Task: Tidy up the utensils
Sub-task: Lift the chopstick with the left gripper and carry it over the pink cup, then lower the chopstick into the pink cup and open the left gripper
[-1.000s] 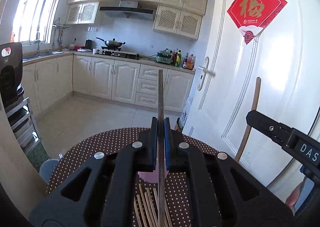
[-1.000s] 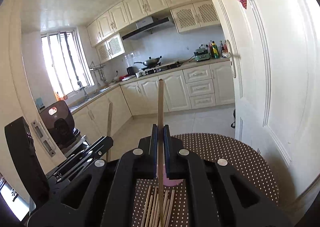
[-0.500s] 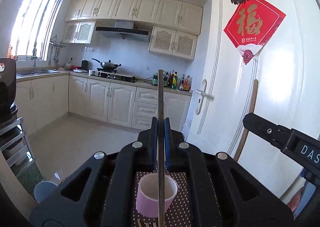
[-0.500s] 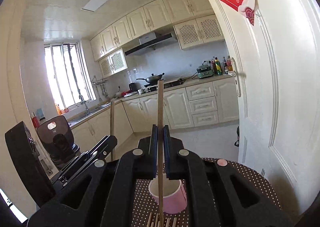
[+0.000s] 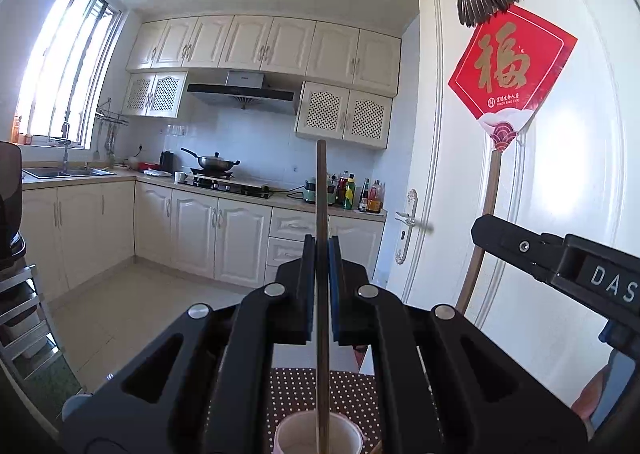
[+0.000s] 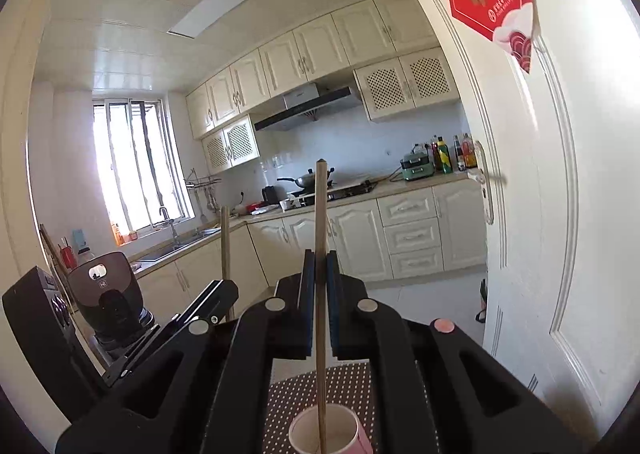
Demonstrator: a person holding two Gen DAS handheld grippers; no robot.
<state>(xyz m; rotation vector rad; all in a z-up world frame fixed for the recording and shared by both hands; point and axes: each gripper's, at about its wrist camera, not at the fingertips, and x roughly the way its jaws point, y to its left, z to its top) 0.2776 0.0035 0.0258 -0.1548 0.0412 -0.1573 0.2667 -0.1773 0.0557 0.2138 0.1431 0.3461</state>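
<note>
We observe the left gripper (image 5: 321, 290) clamped on a chopstick (image 5: 321, 214) and the right gripper (image 6: 320, 294) clamped on a second chopstick (image 6: 320, 222), both upright at frame centre. Each stands over the pink cup (image 6: 325, 432) at bottom centre, on the brown polka-dot table (image 6: 348, 382). Cream cabinets (image 5: 224, 242) fill the background; a white door (image 5: 560, 182) occupies the right.

The pink cup (image 6: 325, 431) is seen open directly below both tools — nothing intervenes. Right of them, room is blocked by the white door (image 5: 568, 190).
</note>
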